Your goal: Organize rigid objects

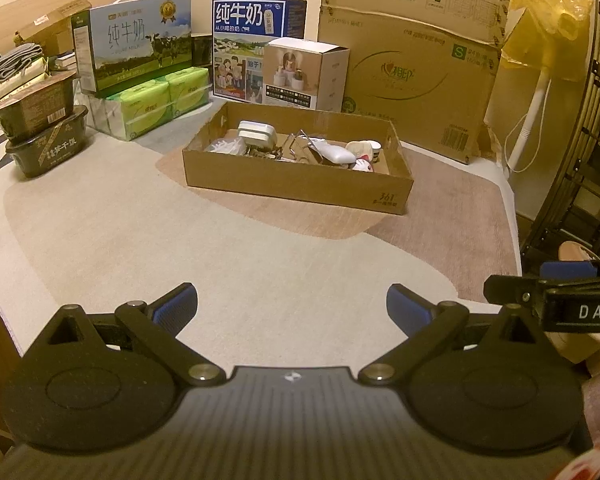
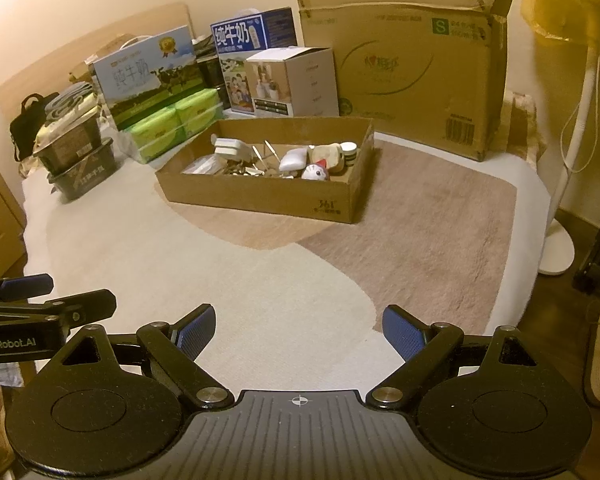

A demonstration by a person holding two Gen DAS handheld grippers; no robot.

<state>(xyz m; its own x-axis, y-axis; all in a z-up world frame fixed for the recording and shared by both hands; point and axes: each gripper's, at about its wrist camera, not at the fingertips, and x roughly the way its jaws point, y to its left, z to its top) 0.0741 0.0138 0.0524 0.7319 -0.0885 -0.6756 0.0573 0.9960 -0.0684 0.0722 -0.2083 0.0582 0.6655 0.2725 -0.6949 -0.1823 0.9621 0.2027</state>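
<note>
A shallow open cardboard box (image 1: 300, 184) (image 2: 260, 196) sits on the rug ahead of both grippers. Inside lie several small rigid things: a white charger block (image 1: 256, 134) (image 2: 228, 147), a white oval case (image 1: 334, 154) (image 2: 294, 159), metal clips (image 1: 296, 144), a cat-face figure (image 2: 316, 172) and a small cup (image 1: 366, 148) (image 2: 348, 150). My left gripper (image 1: 292, 308) hovers open over the pale rug, well short of the box, holding nothing. My right gripper (image 2: 298, 330) is open and empty too, beside the left one.
Behind the box stand milk cartons (image 1: 136, 40) (image 1: 256, 24), a white product box (image 1: 306, 74), green tissue packs (image 1: 156, 104) and a large cardboard carton (image 1: 412, 76). Stacked black food tubs (image 1: 44, 132) sit at left. A fan stand (image 2: 556, 248) is at right.
</note>
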